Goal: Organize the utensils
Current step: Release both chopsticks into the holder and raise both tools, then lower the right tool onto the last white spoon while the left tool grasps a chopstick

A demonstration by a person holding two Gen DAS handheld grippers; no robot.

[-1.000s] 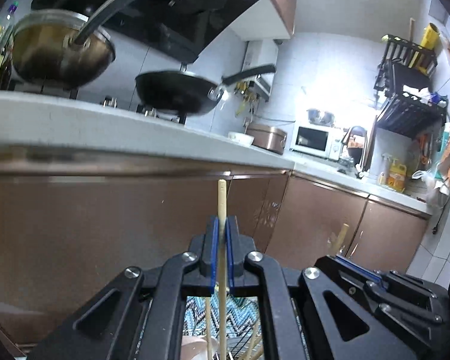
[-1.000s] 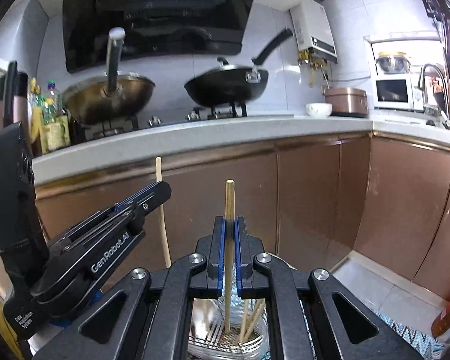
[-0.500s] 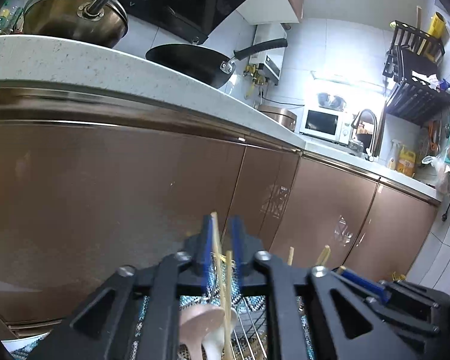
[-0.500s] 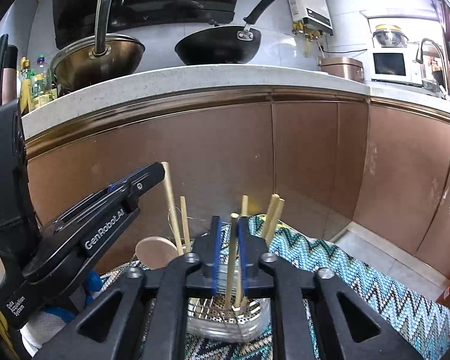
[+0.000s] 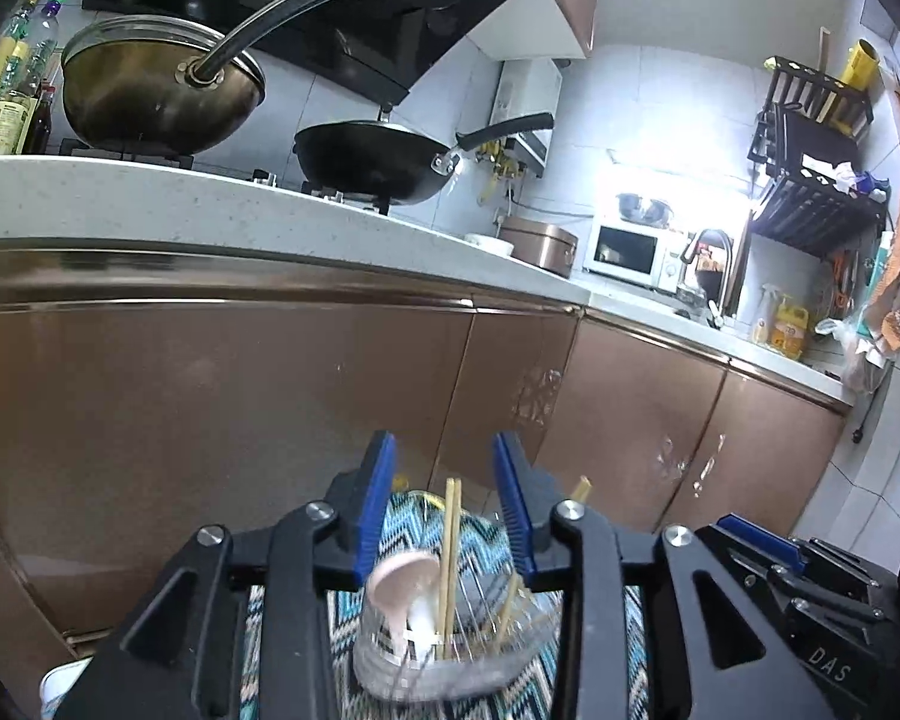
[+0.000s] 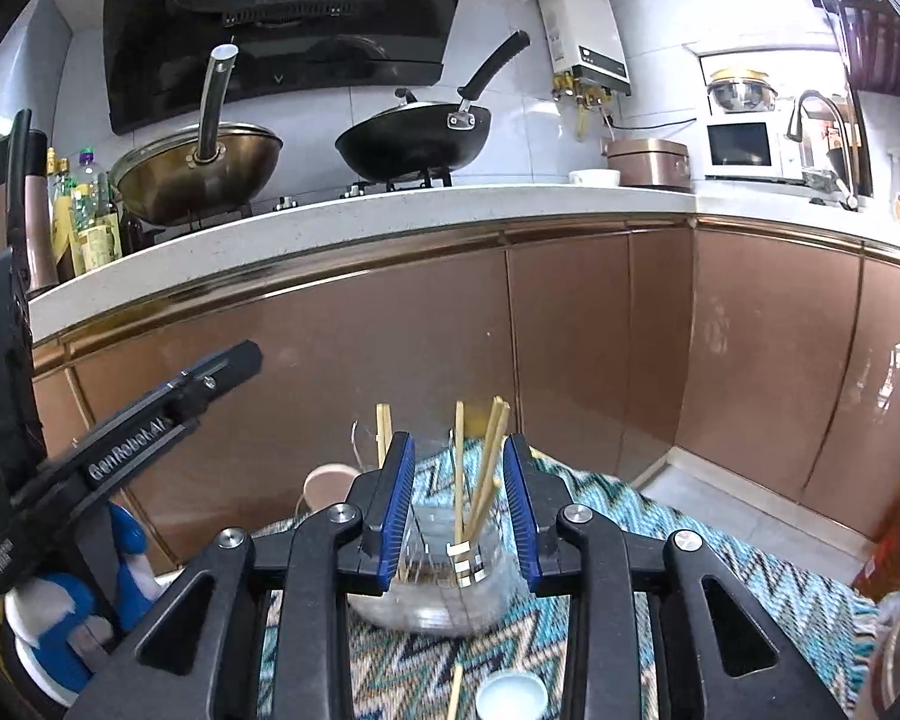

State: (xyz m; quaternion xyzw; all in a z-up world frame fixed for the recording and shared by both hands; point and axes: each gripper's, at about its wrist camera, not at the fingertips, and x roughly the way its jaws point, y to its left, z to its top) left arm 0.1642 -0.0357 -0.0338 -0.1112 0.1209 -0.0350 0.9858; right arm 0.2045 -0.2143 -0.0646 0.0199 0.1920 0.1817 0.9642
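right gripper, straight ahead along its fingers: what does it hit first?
Most likely the chopsticks standing in the clear holder, which sit between the right gripper's opening jaws, untouched by its pads. Behind them stands the brown cabinet front. Depth is hard to judge.

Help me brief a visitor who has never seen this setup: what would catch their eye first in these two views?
Probably the clear utensil holder on the zigzag mat, bristling with upright chopsticks and framed between the right gripper's blue-padded jaws, which are opening with nothing pressed between them. In the left wrist view, the left gripper frames the same holder and a pink spoon. Behind, two woks sit on the stove.
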